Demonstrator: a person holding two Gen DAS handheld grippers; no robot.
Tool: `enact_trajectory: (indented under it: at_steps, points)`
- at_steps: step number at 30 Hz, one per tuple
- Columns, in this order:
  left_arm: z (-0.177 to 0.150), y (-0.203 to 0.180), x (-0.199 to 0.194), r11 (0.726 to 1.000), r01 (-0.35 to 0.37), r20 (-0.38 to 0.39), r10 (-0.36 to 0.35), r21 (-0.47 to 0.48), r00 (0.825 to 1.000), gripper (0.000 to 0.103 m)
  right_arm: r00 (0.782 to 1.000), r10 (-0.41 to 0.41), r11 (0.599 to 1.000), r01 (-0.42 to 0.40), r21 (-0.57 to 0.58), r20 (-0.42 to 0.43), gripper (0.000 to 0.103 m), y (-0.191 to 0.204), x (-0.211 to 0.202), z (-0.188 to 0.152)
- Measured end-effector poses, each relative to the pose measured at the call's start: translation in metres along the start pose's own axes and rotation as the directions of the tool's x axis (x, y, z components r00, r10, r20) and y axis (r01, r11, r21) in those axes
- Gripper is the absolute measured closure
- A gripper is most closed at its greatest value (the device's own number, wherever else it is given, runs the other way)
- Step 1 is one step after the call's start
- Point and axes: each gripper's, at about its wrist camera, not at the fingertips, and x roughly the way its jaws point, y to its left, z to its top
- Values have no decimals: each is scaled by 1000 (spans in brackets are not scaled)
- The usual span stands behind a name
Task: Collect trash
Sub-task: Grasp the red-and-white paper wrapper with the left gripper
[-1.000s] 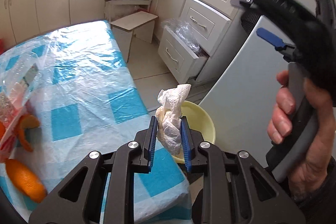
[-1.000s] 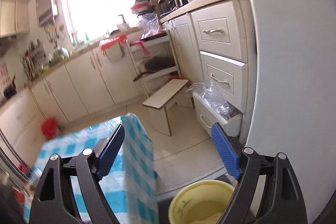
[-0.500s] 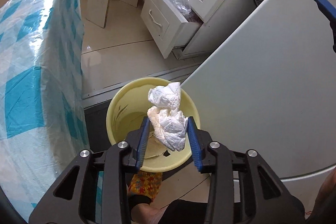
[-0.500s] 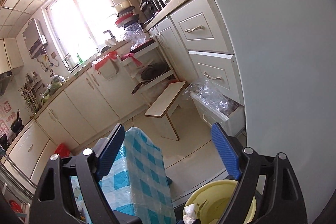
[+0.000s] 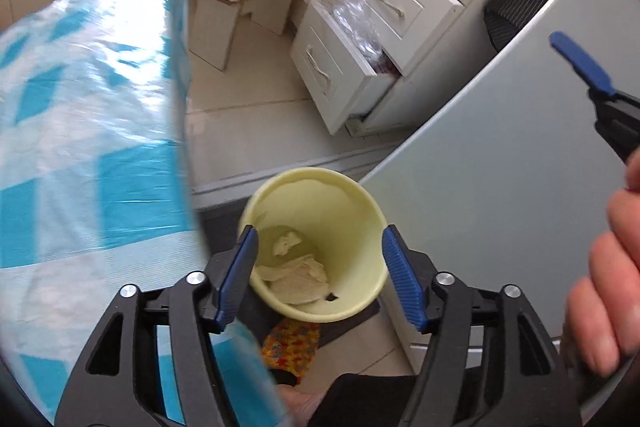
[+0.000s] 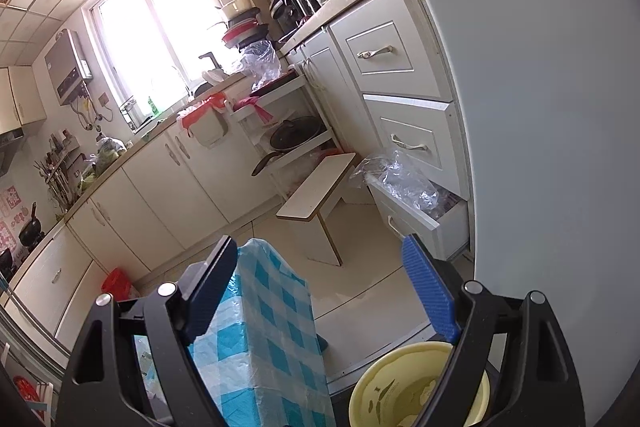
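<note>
My left gripper (image 5: 318, 259) hangs right over the pale yellow bin (image 5: 352, 199) on the floor, its jaws opening with nothing between the blue pads. Crumpled white paper (image 5: 294, 277) lies at the bottom of the bin. In the right wrist view the same yellow bin (image 6: 384, 391) sits at the lower edge, partly hidden behind one finger. My right gripper (image 6: 324, 285) is held higher up, open and empty, facing the kitchen. One of its blue fingertips (image 5: 582, 65) and the hand (image 5: 604, 283) holding it show at the right of the left wrist view.
A table with a blue-checked plastic cloth (image 5: 92, 147) stands just left of the bin. A grey fridge door (image 5: 500, 155) rises to its right. Beyond are a low white stool (image 5: 244, 1) and an open bottom drawer (image 5: 340, 67) with clear plastic in it.
The left gripper swung off the table and down over the bin, then spread its jaws. The crumpled paper it held dropped into the bin. The right gripper stayed open, tilting slightly.
</note>
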Motion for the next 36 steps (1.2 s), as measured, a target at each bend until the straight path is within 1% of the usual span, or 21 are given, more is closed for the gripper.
enact_trajectory:
  at_steps: [1, 3, 6, 10, 13, 17, 19, 20, 23, 25, 26, 27, 30, 31, 32, 33, 34, 35, 36]
  points:
    - [-3, 7, -13, 1000, -25, 23, 25, 6, 999, 35, 1000, 1, 1000, -1, -3, -4, 22, 2, 1, 0]
    - [-8, 21, -37, 998, -70, 59, 69, 6, 996, 32, 1000, 7, 1000, -7, -16, -15, 22, 9, 4, -3]
    - [-18, 49, -76, 991, -134, 115, 134, -7, 984, 28, 999, 20, 998, -22, -56, -34, 22, 24, 7, -9]
    - [-33, 87, -126, 974, -221, 180, 226, -45, 957, 26, 996, 52, 993, -60, -105, -73, 22, 49, 14, -20]
    - [-44, 116, -156, 960, -263, 216, 277, -94, 936, 26, 989, 85, 986, -101, -132, -118, 22, 69, 21, -31]
    - [-58, 148, -194, 941, -302, 255, 333, -154, 908, 26, 970, 135, 974, -166, -151, -200, 22, 93, 32, -45]
    - [-64, 163, -210, 929, -323, 270, 363, -181, 892, 25, 953, 164, 966, -207, -154, -254, 22, 105, 38, -54]
    - [-66, 170, -216, 922, -335, 274, 378, -193, 884, 25, 940, 182, 961, -232, -152, -287, 22, 110, 42, -58]
    - [-68, 185, -223, 903, -372, 272, 421, -214, 865, 24, 900, 220, 944, -294, -150, -376, 22, 126, 50, -76]
    - [-67, 195, -223, 899, -385, 259, 430, -208, 865, 24, 876, 234, 933, -323, -155, -421, 22, 139, 53, -89]
    - [-65, 196, -219, 900, -395, 251, 432, -185, 866, 24, 866, 238, 929, -336, -157, -440, 22, 144, 55, -96]
    - [-63, 197, -216, 897, -412, 247, 440, -160, 863, 24, 855, 242, 925, -347, -158, -458, 22, 149, 56, -101]
    - [-51, 192, -192, 869, -491, 233, 489, -53, 841, 24, 839, 247, 918, -363, -159, -485, 22, 159, 59, -110]
    - [-48, 190, -184, 860, -511, 227, 501, -17, 835, 27, 837, 248, 917, -365, -160, -488, 22, 163, 59, -112]
    - [-44, 189, -175, 846, -533, 219, 517, 20, 828, 31, 836, 249, 917, -367, -159, -489, 22, 165, 59, -113]
    - [-41, 189, -166, 836, -546, 202, 526, 58, 826, 42, 835, 251, 916, -368, -157, -490, 22, 168, 60, -114]
    - [-40, 188, -160, 832, -548, 187, 528, 80, 828, 50, 833, 253, 917, -369, -153, -492, 22, 169, 61, -115]
    - [-38, 191, -153, 833, -545, 169, 526, 97, 834, 54, 831, 255, 917, -370, -149, -495, 22, 171, 61, -116]
    - [-37, 194, -148, 835, -541, 154, 524, 102, 838, 63, 828, 257, 918, -371, -144, -498, 22, 172, 62, -117]
